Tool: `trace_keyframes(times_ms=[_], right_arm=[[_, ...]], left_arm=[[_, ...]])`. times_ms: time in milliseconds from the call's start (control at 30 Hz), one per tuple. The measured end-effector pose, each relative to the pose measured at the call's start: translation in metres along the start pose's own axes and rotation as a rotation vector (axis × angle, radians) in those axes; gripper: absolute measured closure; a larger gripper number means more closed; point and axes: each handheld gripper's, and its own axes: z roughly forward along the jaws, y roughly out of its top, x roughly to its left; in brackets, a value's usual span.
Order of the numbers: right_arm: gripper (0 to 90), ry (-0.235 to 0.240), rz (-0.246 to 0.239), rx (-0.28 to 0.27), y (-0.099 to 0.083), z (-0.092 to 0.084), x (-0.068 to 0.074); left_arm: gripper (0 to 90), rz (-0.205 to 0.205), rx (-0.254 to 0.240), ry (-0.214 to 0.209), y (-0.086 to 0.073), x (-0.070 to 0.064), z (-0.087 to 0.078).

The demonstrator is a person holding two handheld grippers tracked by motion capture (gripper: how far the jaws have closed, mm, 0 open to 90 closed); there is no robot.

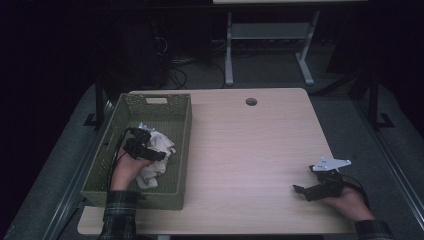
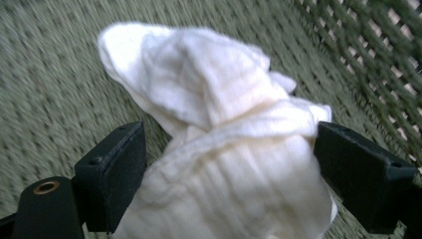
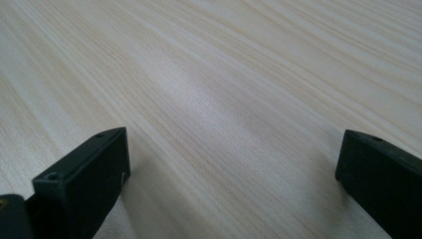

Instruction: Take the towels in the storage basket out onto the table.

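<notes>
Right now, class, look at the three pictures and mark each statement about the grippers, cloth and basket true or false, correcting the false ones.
1. The white cloth lies inside the green woven basket. True.
2. The left gripper has its jaws on either side of the cloth. True.
3. The right gripper holds a second cloth. False: its jaws stand apart over the bare wooden table.
4. The basket sits at the table's right side. False: it sits at the left.
</notes>
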Motion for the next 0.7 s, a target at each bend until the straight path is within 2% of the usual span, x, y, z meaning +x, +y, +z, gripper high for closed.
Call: trace_keyframes(times_ms=[167,233,333,400,467,700], right_arm=[[0.1,0.000,0.000,0.000,0.000,0.000,0.000],[0.1,0.000,0.000,0.000,0.000,0.000,0.000],[0.1,0.000,0.000,0.000,0.000,0.000,0.000],[0.1,0.000,0.000,0.000,0.000,0.000,0.000],[0.1,0.000,-0.001,0.000,0.000,0.000,0.000],[0.1,0.000,0.001,-0.002,0.000,0.000,0.000]], left_arm=[[13.6,-0.008,0.040,-0.005,-0.001,-0.001,0.006],[13.6,-0.001,0.059,-0.009,-0.002,-0.002,0.009],[13.6,0.027,0.126,0.005,-0.004,-0.005,0.016],[13.6,0.037,0.145,0.013,-0.005,-0.006,0.019],[13.9,0.052,0.157,0.016,-0.006,-0.007,0.020],[15.5,0.048,0.175,0.015,-0.006,-0.008,0.021]])
